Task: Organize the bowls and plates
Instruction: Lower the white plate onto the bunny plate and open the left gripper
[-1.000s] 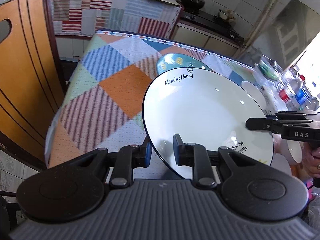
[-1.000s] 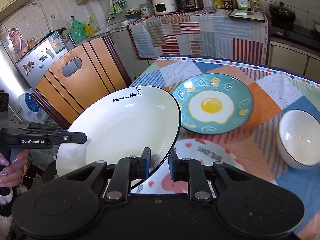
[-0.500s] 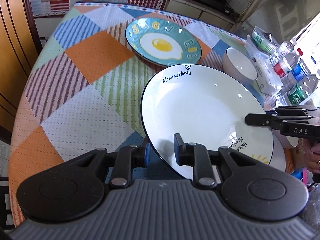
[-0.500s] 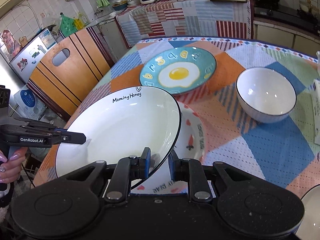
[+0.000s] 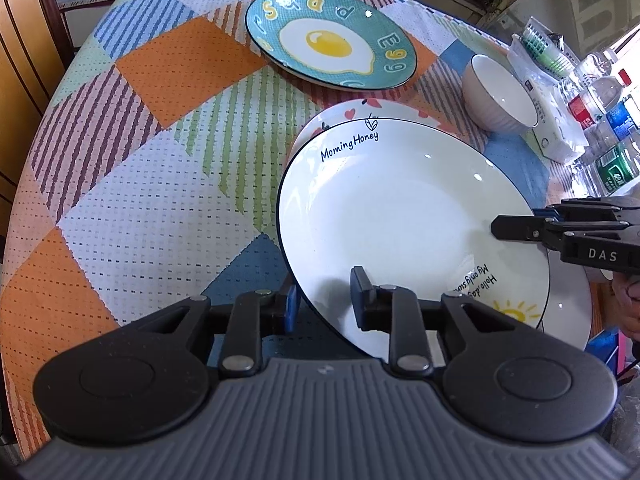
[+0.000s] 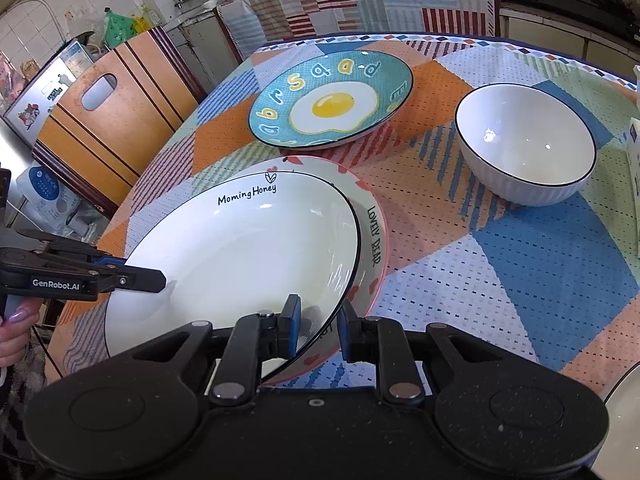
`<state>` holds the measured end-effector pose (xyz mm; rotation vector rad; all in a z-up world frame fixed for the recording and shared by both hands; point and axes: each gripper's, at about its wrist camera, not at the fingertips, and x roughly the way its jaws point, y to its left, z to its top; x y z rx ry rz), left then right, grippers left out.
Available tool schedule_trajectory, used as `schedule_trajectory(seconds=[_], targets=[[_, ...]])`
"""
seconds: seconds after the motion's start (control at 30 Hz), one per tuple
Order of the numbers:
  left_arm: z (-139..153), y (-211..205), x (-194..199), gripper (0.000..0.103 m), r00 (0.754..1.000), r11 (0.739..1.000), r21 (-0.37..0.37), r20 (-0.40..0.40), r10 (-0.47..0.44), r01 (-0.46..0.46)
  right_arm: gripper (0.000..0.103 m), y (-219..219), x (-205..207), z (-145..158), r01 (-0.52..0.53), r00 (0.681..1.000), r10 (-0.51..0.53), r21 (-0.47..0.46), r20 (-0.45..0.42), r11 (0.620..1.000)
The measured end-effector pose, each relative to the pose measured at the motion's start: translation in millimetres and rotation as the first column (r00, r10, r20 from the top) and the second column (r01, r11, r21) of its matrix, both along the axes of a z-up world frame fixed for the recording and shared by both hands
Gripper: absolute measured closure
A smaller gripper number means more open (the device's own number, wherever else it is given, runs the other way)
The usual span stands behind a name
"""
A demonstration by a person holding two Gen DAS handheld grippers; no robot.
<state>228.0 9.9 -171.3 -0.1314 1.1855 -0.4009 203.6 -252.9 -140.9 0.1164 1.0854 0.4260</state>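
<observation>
While the white plate [image 5: 400,216] lies over the pink-rimmed plate [image 6: 374,232] on the worktop [image 5: 132,184], its near-left rim is straddled by the left gripper [image 5: 323,300] — jaws just eased wider, pads barely off it. Its opposite rim is clamped by the right gripper [image 6: 318,330] — beyond stand the egg plate [image 6: 332,98] and the white bowl [image 6: 524,144].

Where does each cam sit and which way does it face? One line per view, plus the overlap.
Left wrist: on the left gripper, angled down over the white plate toward the egg plate; jaws have just been opening, rim between them; right gripper enters from the right.
Right wrist: on the right gripper, shut on the white plate's opposite rim, facing the bowl and kitchen counters; left gripper and a hand at left.
Shared: both plates, the pink-rimmed plate underneath, bowl, tablecloth.
</observation>
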Motion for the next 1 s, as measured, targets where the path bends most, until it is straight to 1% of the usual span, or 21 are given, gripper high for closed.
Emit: schedule_trajectory(seconds=[0.2, 0.4, 0.5, 0.57, 0.67, 0.77, 0.87, 0.93, 1.0], targets=[[-1.3, -3.8, 3.8, 0.077, 1.000, 1.000, 0.020, -0.021, -0.015, 0.015, 0.079, 5.3, 2.6, -0.3, -0.001, 1.000, 0.000, -0.045, -0.023, 0.999], [-1.2, -5.6, 11.8, 0.077, 0.998, 1.000, 0.025, -0.063, -0.016, 0.018, 0.075, 20.9, 5.0, 4.8, 0.007, 0.999, -0.012, -0.154, -0.030, 0.988], [-0.5, -8.3, 13.7, 0.077, 0.997, 0.999, 0.043, -0.068, -0.030, 0.033, 0.074, 26.6, 6.8, 5.9, 0.033, 0.998, -0.043, -0.195, -0.045, 0.980], [0.0, -11.9, 13.2, 0.079, 0.997, 0.997, 0.062, -0.067, -0.047, 0.051, 0.072, 33.5, 5.2, 5.1, 0.038, 0.998, -0.047, -0.254, -0.033, 0.967], [2.0, -15.4, 11.0, 0.079, 0.996, 0.995, 0.074, -0.063, -0.061, 0.066, 0.070, 43.2, 5.5, -1.3, 0.035, 0.998, -0.048, -0.349, -0.029, 0.936], [3.2, -16.2, 10.4, 0.080, 0.997, 0.993, 0.097, -0.051, -0.066, 0.071, 0.070, 43.5, 7.2, -3.1, 0.051, 0.998, -0.056, -0.356, -0.003, 0.933], [7.6, -13.2, 11.5, 0.081, 0.997, 0.993, 0.095, -0.045, -0.069, 0.073, 0.071, 47.7, 8.4, -3.0, 0.056, 0.998, -0.051, -0.386, 0.023, 0.921], [14.7, -10.0, 12.8, 0.081, 0.997, 0.992, 0.102, -0.023, -0.070, 0.072, 0.071, 51.7, 6.8, 0.8, 0.050, 0.998, -0.030, -0.414, 0.055, 0.909], [23.9, -5.0, 14.9, 0.082, 0.998, 0.992, 0.108, -0.001, -0.065, 0.065, 0.071, 50.8, 5.5, 9.9, 0.053, 0.996, -0.021, -0.399, 0.085, 0.915]])
